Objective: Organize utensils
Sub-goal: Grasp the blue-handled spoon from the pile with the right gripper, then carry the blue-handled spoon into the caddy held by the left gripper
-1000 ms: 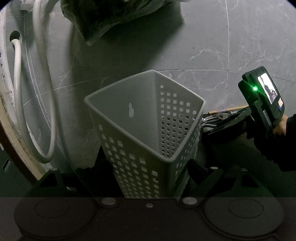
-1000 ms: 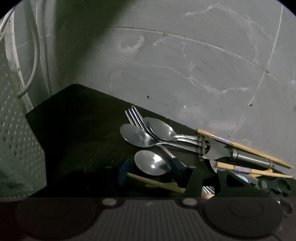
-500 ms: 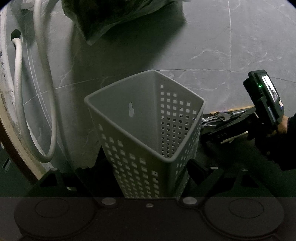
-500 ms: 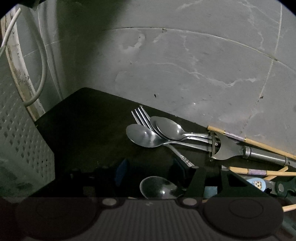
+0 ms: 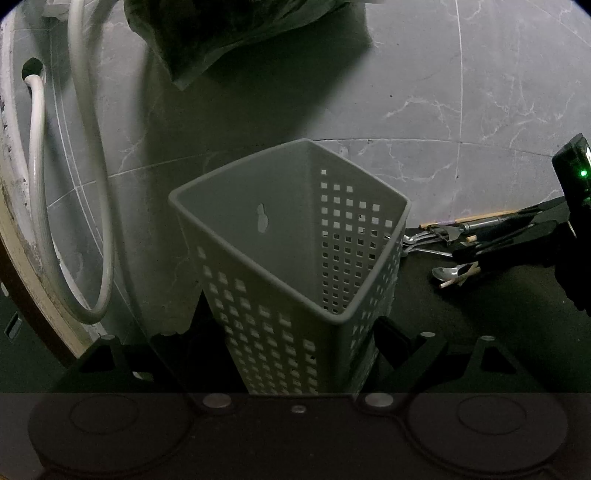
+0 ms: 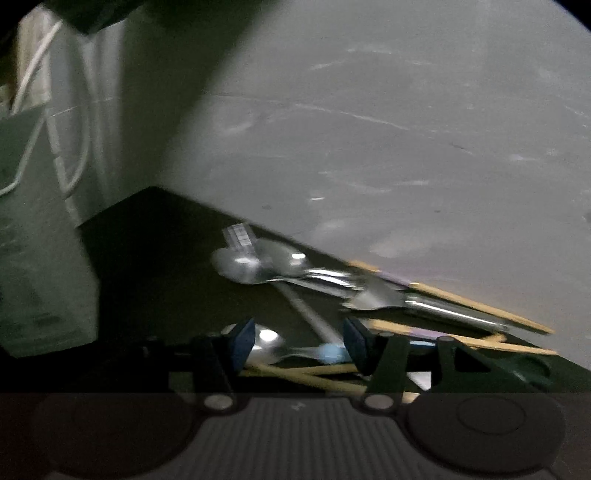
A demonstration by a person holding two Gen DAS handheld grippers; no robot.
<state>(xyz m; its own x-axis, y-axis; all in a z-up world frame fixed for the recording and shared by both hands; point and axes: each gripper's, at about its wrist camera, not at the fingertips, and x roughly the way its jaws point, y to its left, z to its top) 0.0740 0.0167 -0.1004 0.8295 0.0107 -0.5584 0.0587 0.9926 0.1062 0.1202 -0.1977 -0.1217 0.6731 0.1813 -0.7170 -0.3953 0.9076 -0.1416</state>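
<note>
Lying on a black mat (image 6: 155, 258) over grey marbled tiles (image 5: 424, 110): a loose pile of cutlery, right of the basket (image 5: 258, 332) and well apart from the left tongs (image 5: 291, 310); directly ahead of the right tongs (image 6: 299, 341), partly under them.

Nearest piece: one spoon (image 6: 267, 338), bowl flat on the mat between the two blue pads (image 6: 242, 341); crossed underneath by a pair of chopsticks (image 6: 314, 373). Further out, in a heap: two more spoons (image 6: 240, 264) with bowls side by side, a fork (image 6: 240, 234) poking out behind them, a metal peeler (image 6: 376, 299), more chopsticks (image 6: 480, 306) along the far mat edge; all smeared by blur in the right wrist view, so no finer detail.

Basket: grey plastic, square-holed walls, tilted with its mouth toward the left wrist camera; standing at the left end of the mat. Inside, only bare wall and one keyhole slot on view; bottom out of sight.

Left tongs: about half open, one finger against each side of the basket low down; gripping it. Right tongs: open, pads either side of the near spoon's bowl with a gap on both sides; gripping nothing, as far as the blur allows.

Off to the left: a white hose (image 5: 96, 184) looping down the wall; behind the basket, a dark bag (image 5: 221, 33) on the tiles.
</note>
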